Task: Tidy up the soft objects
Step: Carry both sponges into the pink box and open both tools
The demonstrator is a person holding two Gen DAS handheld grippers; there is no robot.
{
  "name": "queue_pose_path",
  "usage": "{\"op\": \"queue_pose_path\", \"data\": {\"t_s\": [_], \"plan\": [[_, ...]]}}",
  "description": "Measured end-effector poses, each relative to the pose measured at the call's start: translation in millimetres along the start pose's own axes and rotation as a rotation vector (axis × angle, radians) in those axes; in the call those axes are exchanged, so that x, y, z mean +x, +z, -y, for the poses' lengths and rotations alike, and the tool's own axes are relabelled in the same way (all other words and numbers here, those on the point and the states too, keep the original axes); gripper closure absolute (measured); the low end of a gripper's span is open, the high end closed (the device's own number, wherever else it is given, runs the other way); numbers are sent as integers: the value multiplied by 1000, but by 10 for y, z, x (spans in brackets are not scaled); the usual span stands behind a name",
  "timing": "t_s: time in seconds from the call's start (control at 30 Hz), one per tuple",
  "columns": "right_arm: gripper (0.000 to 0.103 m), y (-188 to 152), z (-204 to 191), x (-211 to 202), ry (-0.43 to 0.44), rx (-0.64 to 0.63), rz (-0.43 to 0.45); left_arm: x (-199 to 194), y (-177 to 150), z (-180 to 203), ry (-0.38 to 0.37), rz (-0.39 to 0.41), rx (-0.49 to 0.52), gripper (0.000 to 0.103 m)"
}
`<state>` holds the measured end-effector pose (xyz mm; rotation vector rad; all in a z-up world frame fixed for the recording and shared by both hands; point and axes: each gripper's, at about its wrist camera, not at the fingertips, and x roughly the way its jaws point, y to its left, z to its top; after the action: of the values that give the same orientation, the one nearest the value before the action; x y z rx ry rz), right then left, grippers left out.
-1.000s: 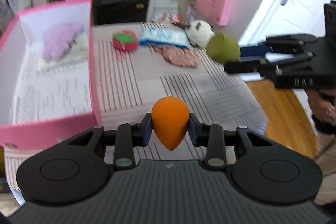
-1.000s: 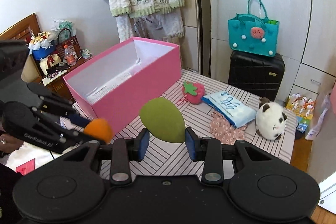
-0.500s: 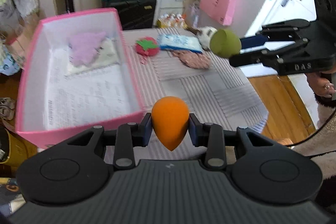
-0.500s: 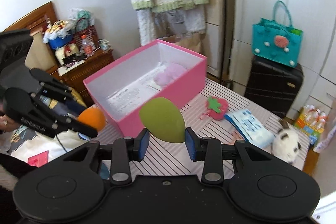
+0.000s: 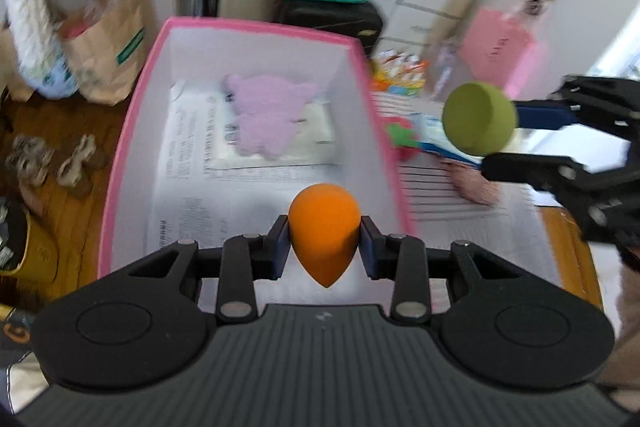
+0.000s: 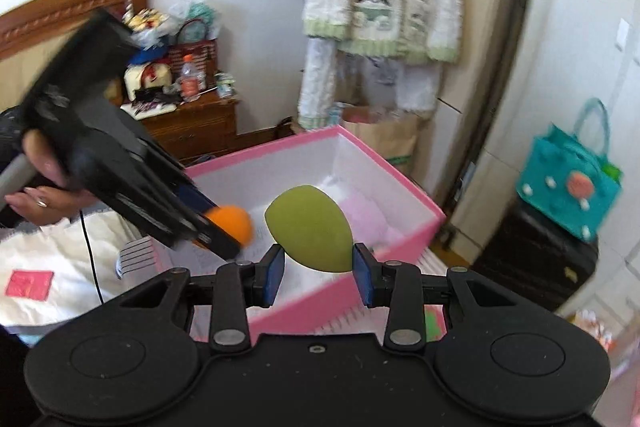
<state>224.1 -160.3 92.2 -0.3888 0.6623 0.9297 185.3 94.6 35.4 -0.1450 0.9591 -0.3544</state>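
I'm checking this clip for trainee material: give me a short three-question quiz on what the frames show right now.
1. True or false: the left gripper is shut on the orange sponge.
2. What does the right gripper hold? A) strawberry pouch B) green sponge C) panda plush
3. What already lies inside the pink box?

Key: 1 true. 2 B. 3 a lilac plush on printed paper.
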Motion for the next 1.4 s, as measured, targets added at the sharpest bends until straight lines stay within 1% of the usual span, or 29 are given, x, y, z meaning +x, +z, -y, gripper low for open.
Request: {"op": "queue_pose_path", "data": {"t_s": [0.1, 0.27, 0.3, 0.37, 0.5, 0.6, 0.67, 0.73, 0.77, 0.87, 0.93, 1.07, 1.17, 1.27, 1.33, 1.4], "plan": [[61, 146, -51, 391, 17, -83, -55, 245, 99, -204, 44, -33, -51, 68], [61, 231, -70, 1039, 50, -187, -232, 564, 184, -522, 86, -78, -121, 68], [61, 245, -80, 1127, 50, -197, -257, 613, 189, -611, 90, -83, -151, 68], [61, 264, -96, 1288, 65, -208, -315, 688, 203, -749, 103, -95, -190, 68], [61, 231, -131, 1485, 72, -252, -398, 761, 243, -784, 69, -118, -191, 68], [61, 232, -169, 1602, 66, -293, -446, 763, 288, -746, 66, -97, -168, 68], [61, 217, -189, 1640, 38, -320, -469, 783, 309, -751, 59, -95, -176, 68], [61, 216, -184, 1646, -12, -353, -473, 833, 320, -767, 57, -101, -181, 68], [60, 214, -164, 1630, -24, -363, -473, 862, 328, -777, 56, -106, -182, 68], [59, 220, -88, 1556, -13, -335, -462, 933, 354, -763, 43, -133, -155, 68], [58, 237, -39, 1496, -7, -311, -446, 955, 386, -728, 47, -142, -140, 68], [58, 239, 46, 1332, -29, -262, -396, 1037, 473, -684, 42, -185, -125, 68], [58, 239, 125, 1151, -46, -179, -342, 1136, 512, -679, 29, -219, -127, 68], [56, 245, 194, 931, -12, -60, -284, 1212, 496, -696, -7, -249, -152, 68], [55, 226, 210, 810, 19, 1, -260, 1238, 481, -686, 1, -256, -153, 68], [55, 203, 218, 739, 40, 40, -249, 1247, 473, -657, 26, -252, -139, 64]]}}
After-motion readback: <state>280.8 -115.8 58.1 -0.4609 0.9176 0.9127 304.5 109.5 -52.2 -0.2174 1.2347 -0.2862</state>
